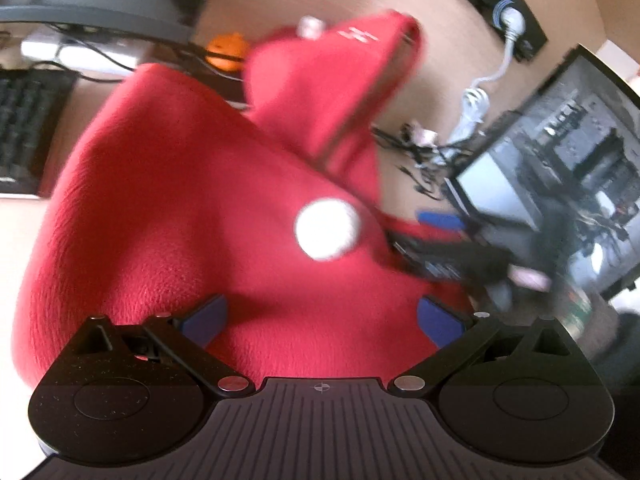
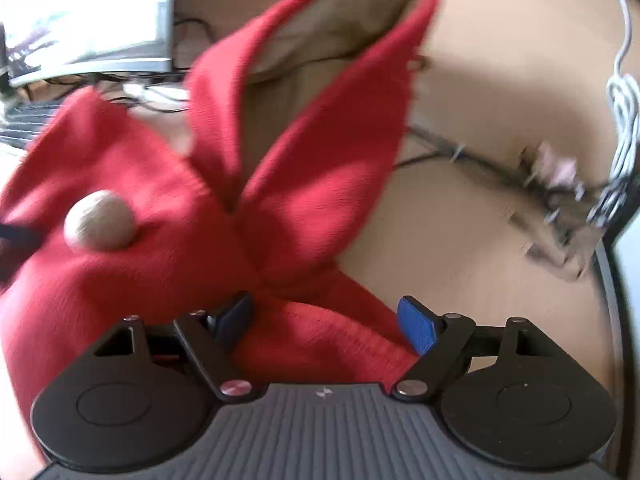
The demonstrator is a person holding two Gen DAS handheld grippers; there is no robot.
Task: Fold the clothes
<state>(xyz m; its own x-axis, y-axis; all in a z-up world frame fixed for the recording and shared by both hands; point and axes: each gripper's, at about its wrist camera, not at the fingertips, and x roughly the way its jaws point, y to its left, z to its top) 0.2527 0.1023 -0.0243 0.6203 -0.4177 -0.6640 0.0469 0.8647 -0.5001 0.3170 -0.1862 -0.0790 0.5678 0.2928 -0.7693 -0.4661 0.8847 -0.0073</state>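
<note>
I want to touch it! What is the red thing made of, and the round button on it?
The red garment looks like soft, matte fleece: its surface is fuzzy. The round button looks like smooth, pale plastic or wood; blur leaves that open.

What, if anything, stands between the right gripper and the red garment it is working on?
Nothing visible does. The red garment lies directly in front of the right gripper, with a fold of cloth running between its open jaws. The cables and the monitor sit off to the sides on the desk, clear of that path.
</note>
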